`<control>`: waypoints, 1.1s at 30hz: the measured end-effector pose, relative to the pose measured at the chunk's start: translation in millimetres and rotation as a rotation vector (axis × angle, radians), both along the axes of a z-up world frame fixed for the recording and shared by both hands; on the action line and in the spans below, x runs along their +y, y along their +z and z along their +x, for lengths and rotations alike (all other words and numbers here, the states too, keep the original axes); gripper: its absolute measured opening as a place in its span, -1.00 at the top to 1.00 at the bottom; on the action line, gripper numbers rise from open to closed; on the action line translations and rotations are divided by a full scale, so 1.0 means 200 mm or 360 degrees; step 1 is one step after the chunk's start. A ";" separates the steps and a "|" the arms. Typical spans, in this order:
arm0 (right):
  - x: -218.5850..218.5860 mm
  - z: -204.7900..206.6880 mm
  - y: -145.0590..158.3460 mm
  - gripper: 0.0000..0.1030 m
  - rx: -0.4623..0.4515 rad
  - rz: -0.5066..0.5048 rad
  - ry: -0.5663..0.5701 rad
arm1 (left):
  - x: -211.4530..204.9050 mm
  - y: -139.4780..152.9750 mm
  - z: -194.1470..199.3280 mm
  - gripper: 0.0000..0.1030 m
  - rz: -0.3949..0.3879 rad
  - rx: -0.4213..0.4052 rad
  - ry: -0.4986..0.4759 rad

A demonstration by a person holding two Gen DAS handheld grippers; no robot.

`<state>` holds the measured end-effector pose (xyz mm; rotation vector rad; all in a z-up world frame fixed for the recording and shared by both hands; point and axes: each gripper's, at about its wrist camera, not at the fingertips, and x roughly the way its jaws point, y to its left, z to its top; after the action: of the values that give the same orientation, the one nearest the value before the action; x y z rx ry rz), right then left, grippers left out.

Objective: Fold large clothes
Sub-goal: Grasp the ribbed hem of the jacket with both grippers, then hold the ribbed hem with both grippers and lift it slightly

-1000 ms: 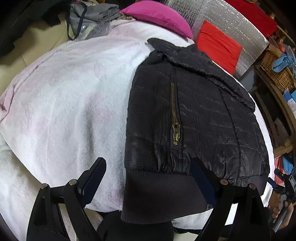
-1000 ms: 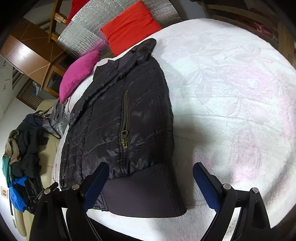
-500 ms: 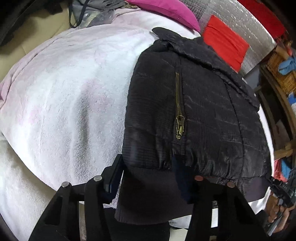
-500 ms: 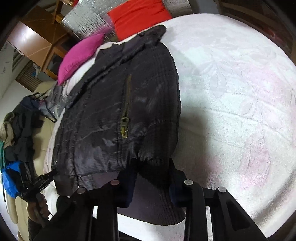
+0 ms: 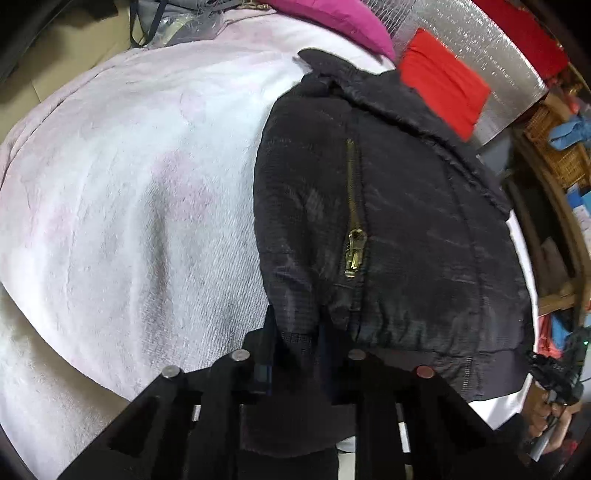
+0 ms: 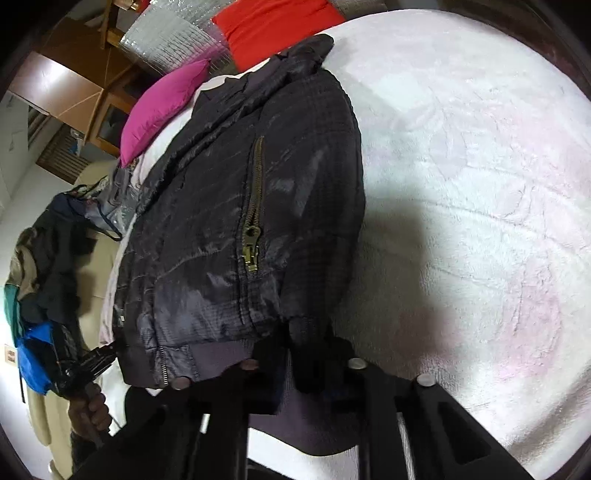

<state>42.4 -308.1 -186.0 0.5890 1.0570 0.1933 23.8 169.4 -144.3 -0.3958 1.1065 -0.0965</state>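
Note:
A black quilted jacket (image 5: 406, 229) with a brass pocket zipper (image 5: 352, 254) lies folded lengthwise on a white and pink blanket (image 5: 122, 192). My left gripper (image 5: 295, 347) is shut on the jacket's ribbed hem at its left corner and lifts it slightly. In the right wrist view the jacket (image 6: 229, 229) shows again, and my right gripper (image 6: 303, 358) is shut on the hem at the right corner. The collar lies at the far end near the pillows.
A magenta pillow (image 5: 332, 18) and a red pillow (image 5: 443, 81) lie at the bed's head against silver foil. A pile of clothes (image 6: 48, 258) sits left of the bed. A wicker basket (image 5: 554, 147) and shelves stand to the right.
Both grippers moved forward onto the jacket's hem and went from wide open to shut on it. The hem edge has bunched and lifted off the blanket.

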 end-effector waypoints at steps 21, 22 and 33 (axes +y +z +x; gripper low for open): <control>-0.04 -0.12 -0.03 0.63 0.0010 0.0182 0.0006 | 0.12 -0.01 -0.06 0.46 -0.0042 -0.0007 0.0081; -0.04 -0.12 -0.04 0.62 0.0012 0.0192 -0.0006 | 0.13 -0.01 -0.08 0.46 -0.0049 -0.0013 0.0085; -0.05 -0.20 -0.06 -0.02 0.0031 0.0223 -0.0064 | 0.11 -0.01 -0.09 -0.01 0.0024 -0.0010 0.0103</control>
<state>2.8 -317.3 -198.0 0.7395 1.0548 0.2280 6.4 192.2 -145.9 -0.4172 1.0866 -0.0327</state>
